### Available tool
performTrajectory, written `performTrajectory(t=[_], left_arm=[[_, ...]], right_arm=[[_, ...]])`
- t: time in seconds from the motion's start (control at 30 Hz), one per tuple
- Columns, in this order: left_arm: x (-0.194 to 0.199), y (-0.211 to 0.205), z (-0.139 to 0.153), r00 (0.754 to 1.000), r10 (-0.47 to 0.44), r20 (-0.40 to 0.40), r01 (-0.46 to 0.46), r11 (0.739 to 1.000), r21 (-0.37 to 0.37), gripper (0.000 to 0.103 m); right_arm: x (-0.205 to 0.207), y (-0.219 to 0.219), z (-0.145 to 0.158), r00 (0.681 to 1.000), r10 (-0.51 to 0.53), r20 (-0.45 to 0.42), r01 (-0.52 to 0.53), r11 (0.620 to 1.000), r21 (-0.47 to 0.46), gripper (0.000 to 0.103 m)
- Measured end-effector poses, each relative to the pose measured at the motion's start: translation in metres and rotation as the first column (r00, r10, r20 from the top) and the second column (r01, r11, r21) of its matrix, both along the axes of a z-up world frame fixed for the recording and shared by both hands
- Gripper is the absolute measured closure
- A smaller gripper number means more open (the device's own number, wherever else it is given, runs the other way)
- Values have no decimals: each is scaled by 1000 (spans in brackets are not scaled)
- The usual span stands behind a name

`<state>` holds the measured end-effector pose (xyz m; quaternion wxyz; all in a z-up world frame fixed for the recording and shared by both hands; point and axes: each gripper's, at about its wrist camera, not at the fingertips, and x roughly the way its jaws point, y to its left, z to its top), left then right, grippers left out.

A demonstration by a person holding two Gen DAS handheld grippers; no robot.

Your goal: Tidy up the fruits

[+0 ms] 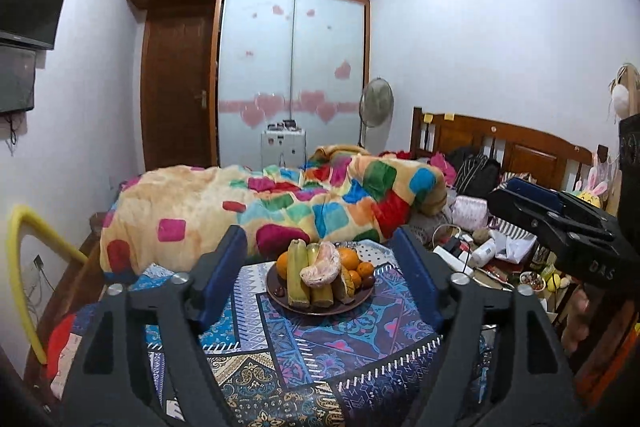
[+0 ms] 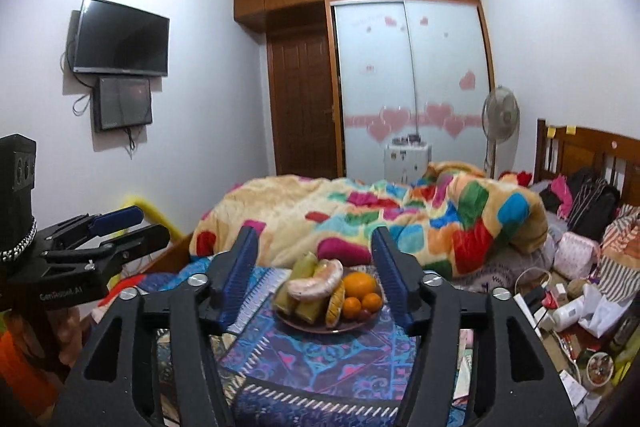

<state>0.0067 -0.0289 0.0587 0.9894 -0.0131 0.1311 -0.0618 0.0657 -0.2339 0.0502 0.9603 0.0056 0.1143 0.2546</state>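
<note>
A brown plate (image 1: 280, 301) (image 2: 352, 327) of fruit stands on a blue patterned cloth (image 1: 340, 347) (image 2: 320, 359). It holds green sugarcane pieces (image 1: 298, 279) (image 2: 302, 267), a peeled pomelo piece (image 1: 322, 267) (image 2: 316, 283), oranges (image 1: 348, 259) (image 2: 360, 283), small tangerines (image 2: 352, 307) and a dark fruit (image 1: 368, 281). My left gripper (image 1: 320, 275) is open and empty, short of the plate. My right gripper (image 2: 316, 275) is open and empty, also short of the plate. Each gripper shows at the side of the other's view, the right one (image 1: 532, 195) and the left one (image 2: 128, 225).
A bed with a multicoloured blanket (image 1: 280, 203) (image 2: 400, 215) lies behind the cloth. Cluttered items, cables and bottles (image 1: 480, 251) (image 2: 572, 307) lie to the right. A yellow curved bar (image 1: 24, 267) stands at the left. A fan (image 1: 376, 103), a wardrobe and a wall television (image 2: 120, 37) stand farther back.
</note>
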Motion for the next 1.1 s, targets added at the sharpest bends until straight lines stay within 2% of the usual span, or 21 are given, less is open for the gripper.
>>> performTrajectory(t=[0.07, 0.17, 0.3, 0.47, 0.7, 1.1], left_arm=[[-8, 1, 2, 1000, 5, 14, -5, 1000, -7, 17], [-19, 3, 3, 999, 14, 33, -14, 1000, -13, 12], [-27, 6, 0, 998, 34, 52, -33, 999, -21, 8], [-34, 6, -4, 998, 42, 53, -41, 999, -16, 6], [-40, 10, -6, 996, 62, 68, -62, 998, -13, 1], [-39, 9, -8, 995, 66, 70, -66, 998, -6, 0]], right_arm=[[-10, 2, 3, 999, -11, 31, 10, 1000, 6, 32], [-20, 1, 5, 998, -18, 54, 17, 1000, 22, 22], [-27, 4, 2, 997, -25, 72, 23, 999, 35, 16], [-40, 7, -2, 994, -49, 99, 47, 999, 22, 3], [-47, 8, -3, 991, -65, 114, 63, 998, 19, 0], [-50, 8, -6, 993, -66, 96, 66, 998, 12, 0]])
